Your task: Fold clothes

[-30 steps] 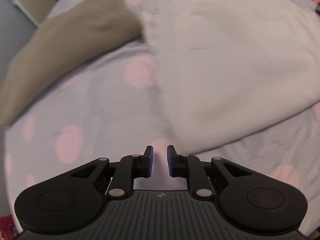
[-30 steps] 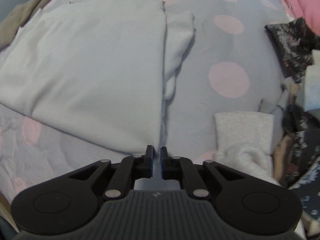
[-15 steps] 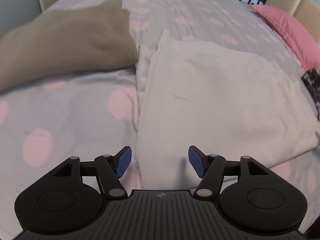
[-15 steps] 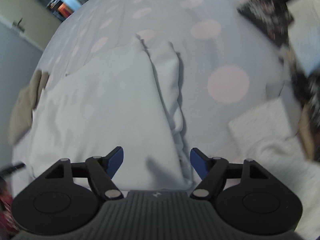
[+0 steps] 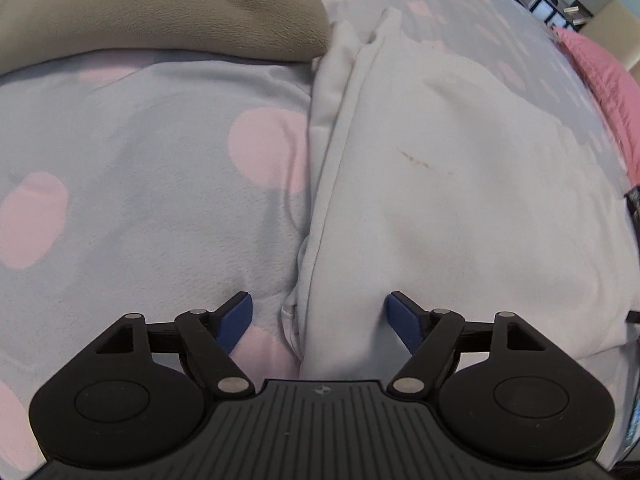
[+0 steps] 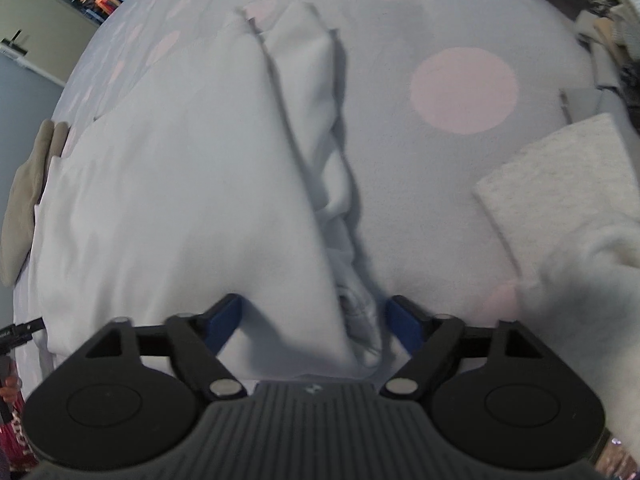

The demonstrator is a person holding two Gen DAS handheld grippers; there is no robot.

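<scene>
A white garment point(image 5: 460, 200) lies folded flat on the grey bedspread with pink dots point(image 5: 140, 208). My left gripper point(image 5: 320, 314) is open and straddles the garment's near left corner, its layered edge between the blue pads. In the right wrist view the same white garment point(image 6: 180, 200) fills the middle. My right gripper point(image 6: 316, 318) is open and straddles the garment's near right corner, where bunched inner layers stick out along the folded edge.
A folded olive-brown garment point(image 5: 160, 8) lies beyond the white one on the left, also in the right wrist view point(image 6: 24, 200). A white textured towel point(image 6: 560, 196) lies at right. A pink pillow point(image 5: 608, 92) lies at far right. Dark patterned clothes point(image 6: 624, 68) are piled at the right edge.
Both grippers opened from shut and moved down and forward onto the near corners of the white garment, which now sits between each pair of pads.
</scene>
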